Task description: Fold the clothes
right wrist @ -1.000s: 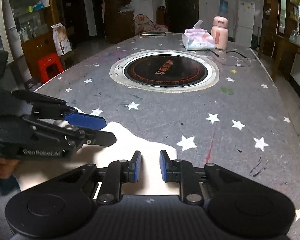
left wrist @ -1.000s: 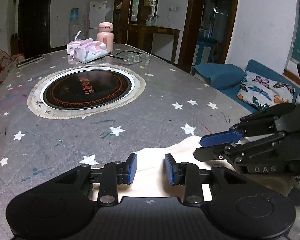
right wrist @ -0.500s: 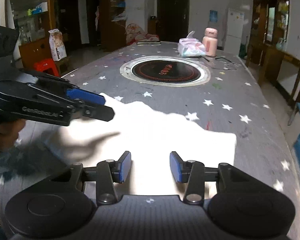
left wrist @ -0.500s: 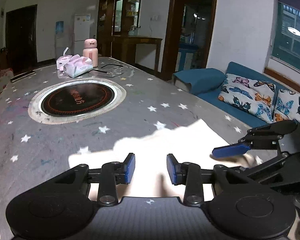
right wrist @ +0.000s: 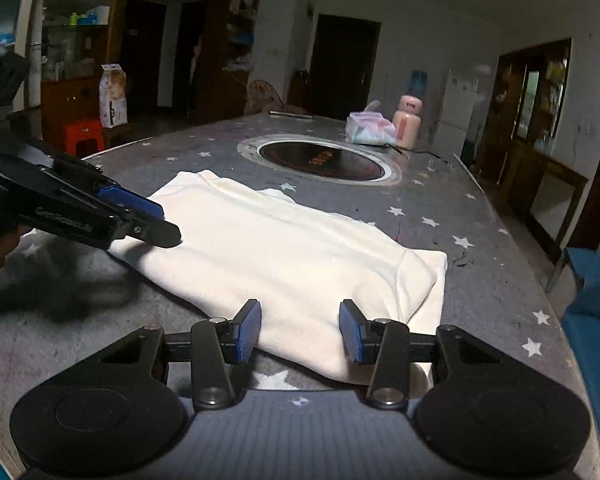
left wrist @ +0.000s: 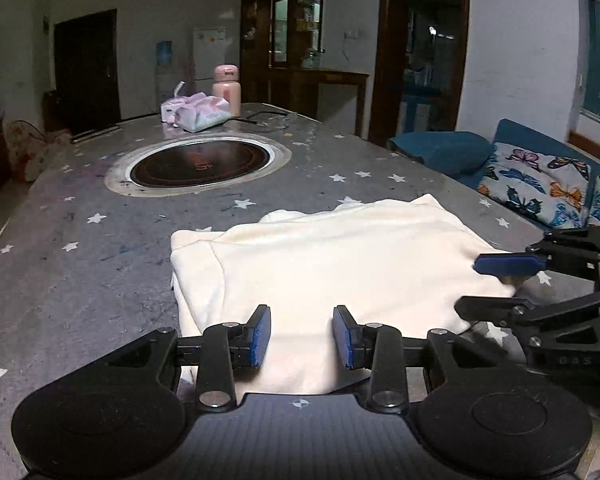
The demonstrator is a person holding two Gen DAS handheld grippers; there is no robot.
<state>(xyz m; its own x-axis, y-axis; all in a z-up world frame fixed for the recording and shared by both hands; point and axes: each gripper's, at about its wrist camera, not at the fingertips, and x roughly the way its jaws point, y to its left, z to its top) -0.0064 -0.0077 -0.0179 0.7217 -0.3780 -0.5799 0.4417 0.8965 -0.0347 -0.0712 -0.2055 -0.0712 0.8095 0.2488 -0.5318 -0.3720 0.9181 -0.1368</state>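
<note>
My left gripper (left wrist: 300, 334) has its fingers (left wrist: 259, 334) spread apart, empty, over the near edge of the cream garment (left wrist: 332, 264). My right gripper (right wrist: 299, 330) is the same: fingers (right wrist: 248, 330) parted, gripping nothing, at another edge of the garment. The garment lies folded and flat on the starred grey desk (left wrist: 80, 264), nearer to me than the round hob (left wrist: 198, 162) set into the desk. Beyond the hob, a tissue pack (left wrist: 198, 112) sits just beside a pink bottle (left wrist: 226, 88).
</note>
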